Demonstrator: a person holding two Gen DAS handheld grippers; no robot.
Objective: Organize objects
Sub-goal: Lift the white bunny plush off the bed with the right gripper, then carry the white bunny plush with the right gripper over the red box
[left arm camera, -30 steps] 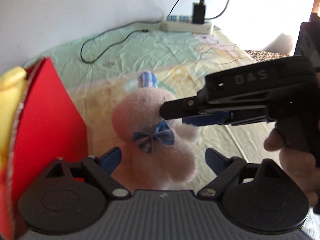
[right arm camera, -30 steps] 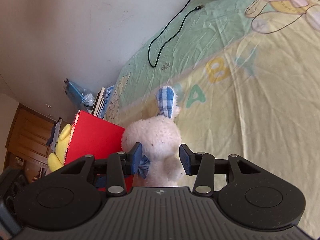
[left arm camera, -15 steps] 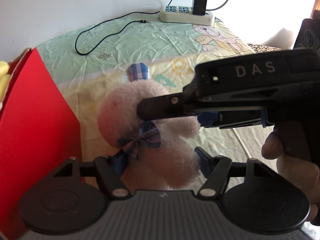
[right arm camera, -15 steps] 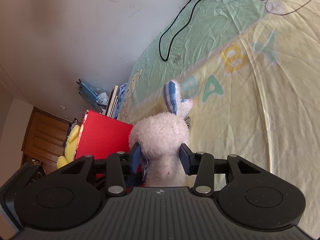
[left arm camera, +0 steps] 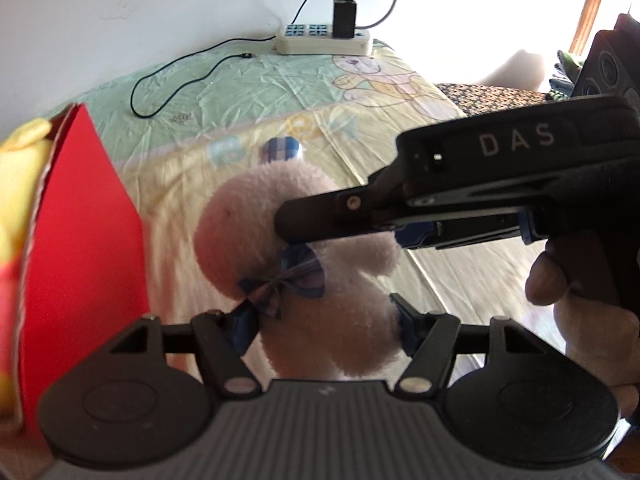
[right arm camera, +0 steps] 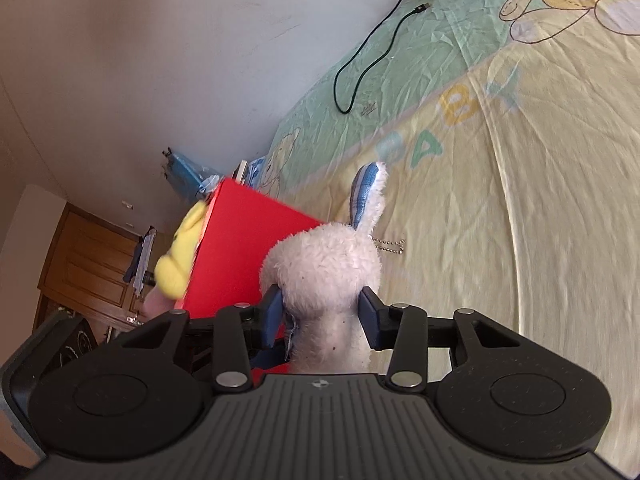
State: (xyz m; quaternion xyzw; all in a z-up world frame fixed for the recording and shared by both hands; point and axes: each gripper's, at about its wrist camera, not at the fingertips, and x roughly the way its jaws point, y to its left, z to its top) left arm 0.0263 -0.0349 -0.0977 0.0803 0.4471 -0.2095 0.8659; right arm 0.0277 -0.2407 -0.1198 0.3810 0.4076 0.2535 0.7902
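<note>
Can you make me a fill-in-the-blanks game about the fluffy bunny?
1. Both the left gripper and the right gripper squeeze the plush ____.
2. The toy's bow tie is ____ plaid.
3. Beside it stands a ____ box holding a yellow plush toy.
4. A black charger is plugged into the ____ strip.

Missing words: bunny; blue; red; power

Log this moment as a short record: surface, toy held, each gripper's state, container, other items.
surface: bed sheet printed with bears and letters
toy: white plush rabbit with a checked blue bow
left gripper: fingers shut on the rabbit's body
right gripper: fingers shut on the rabbit, just below its head
container: red box, beside the rabbit, with a yellow plush sticking out
other: power strip by the wall, loose black cable on the sheet
</note>
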